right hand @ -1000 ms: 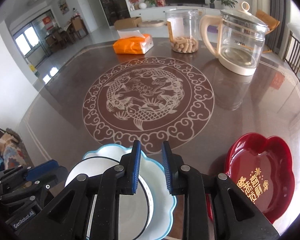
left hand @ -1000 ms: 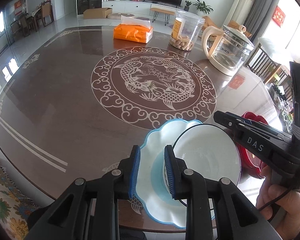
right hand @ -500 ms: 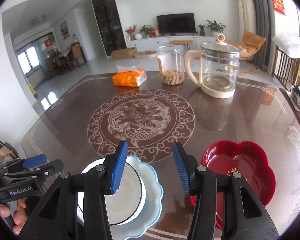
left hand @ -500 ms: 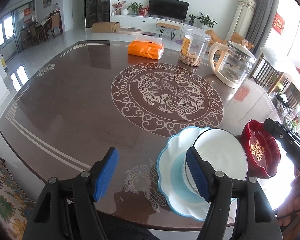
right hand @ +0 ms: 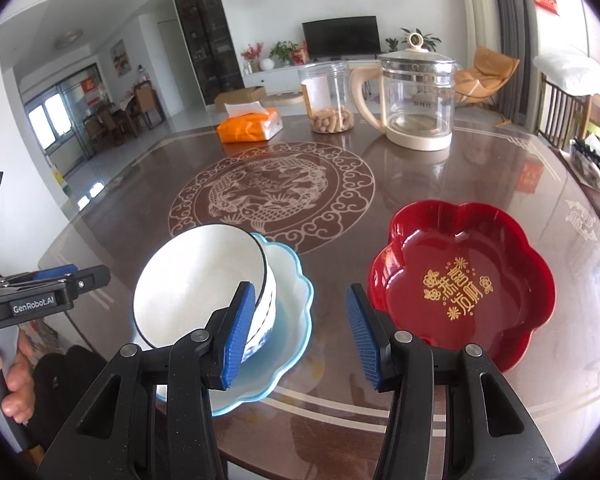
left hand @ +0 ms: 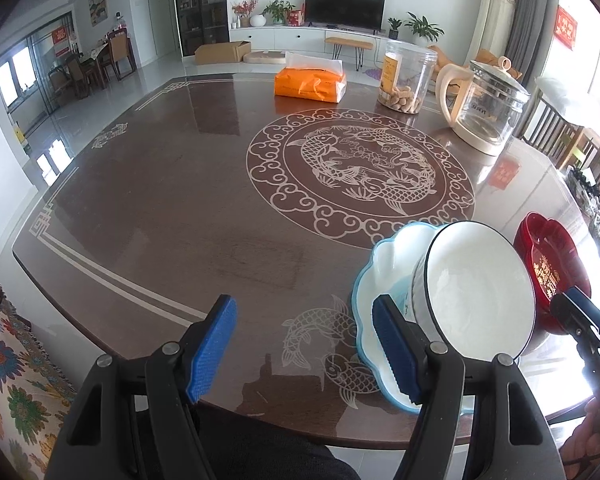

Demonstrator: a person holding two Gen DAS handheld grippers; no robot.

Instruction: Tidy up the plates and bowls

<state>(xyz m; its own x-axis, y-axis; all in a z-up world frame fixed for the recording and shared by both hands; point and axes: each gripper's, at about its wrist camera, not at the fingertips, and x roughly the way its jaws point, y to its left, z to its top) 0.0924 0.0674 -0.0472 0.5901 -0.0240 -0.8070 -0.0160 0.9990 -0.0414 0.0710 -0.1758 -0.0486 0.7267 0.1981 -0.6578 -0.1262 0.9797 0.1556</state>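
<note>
With both the left gripper [left hand: 302,354] and right gripper [right hand: 300,330] spread and empty, we judge the white bowl [right hand: 200,284], sitting in the blue plate [right hand: 292,320] beside them, stiff, slick and breakable, best pinched across its rim.

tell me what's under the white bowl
The white bowl sits tilted in the blue-rimmed scalloped plate, which lies on the brown table. The plate's middle is hidden by the bowl, so anything lying there cannot be seen.
</note>
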